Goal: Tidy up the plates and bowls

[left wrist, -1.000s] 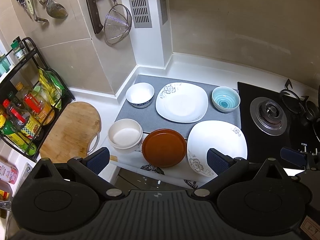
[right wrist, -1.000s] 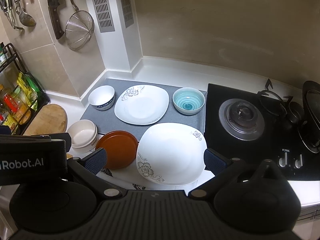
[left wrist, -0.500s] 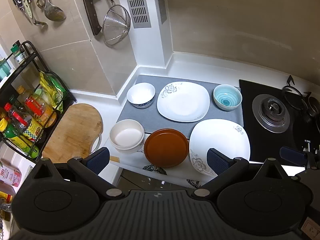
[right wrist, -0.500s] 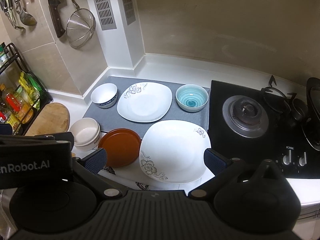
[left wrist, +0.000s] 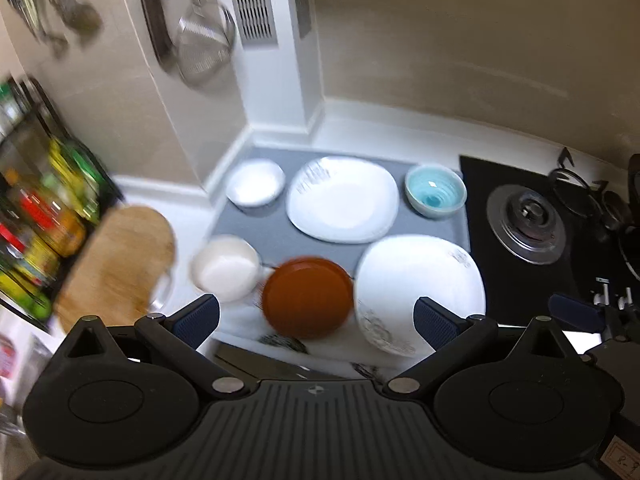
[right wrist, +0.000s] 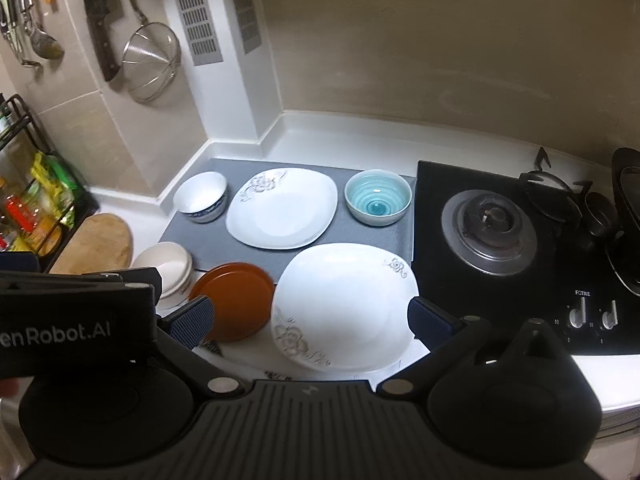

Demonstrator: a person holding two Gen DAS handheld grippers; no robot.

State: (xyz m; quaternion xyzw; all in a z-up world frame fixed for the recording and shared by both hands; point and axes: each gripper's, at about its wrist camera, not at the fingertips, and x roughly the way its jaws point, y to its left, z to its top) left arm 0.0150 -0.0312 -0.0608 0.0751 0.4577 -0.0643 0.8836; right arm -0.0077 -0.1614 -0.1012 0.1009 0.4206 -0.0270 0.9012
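On a grey mat (right wrist: 348, 234) lie a white square floral plate (right wrist: 282, 208), a blue-rimmed white bowl (right wrist: 202, 197) to its left and a teal bowl (right wrist: 378, 198) to its right. Nearer the front lie a larger white floral plate (right wrist: 346, 306), a brown round plate (right wrist: 236, 304) and a cream bowl (right wrist: 170, 270). The same dishes show blurred in the left wrist view: brown plate (left wrist: 308, 296), large plate (left wrist: 420, 284). My left gripper (left wrist: 316, 320) and right gripper (right wrist: 310, 318) hover open and empty above the counter's front edge.
A black gas hob (right wrist: 492, 228) with knobs lies to the right. A wooden cutting board (right wrist: 96, 242) and a black rack of bottles (right wrist: 32, 200) stand at the left. A knife, strainer and utensils hang on the wall (right wrist: 148, 60).
Both grippers have moved forward toward the dishes, which now look larger. The left wrist view is now motion-blurred. Nothing was picked up.
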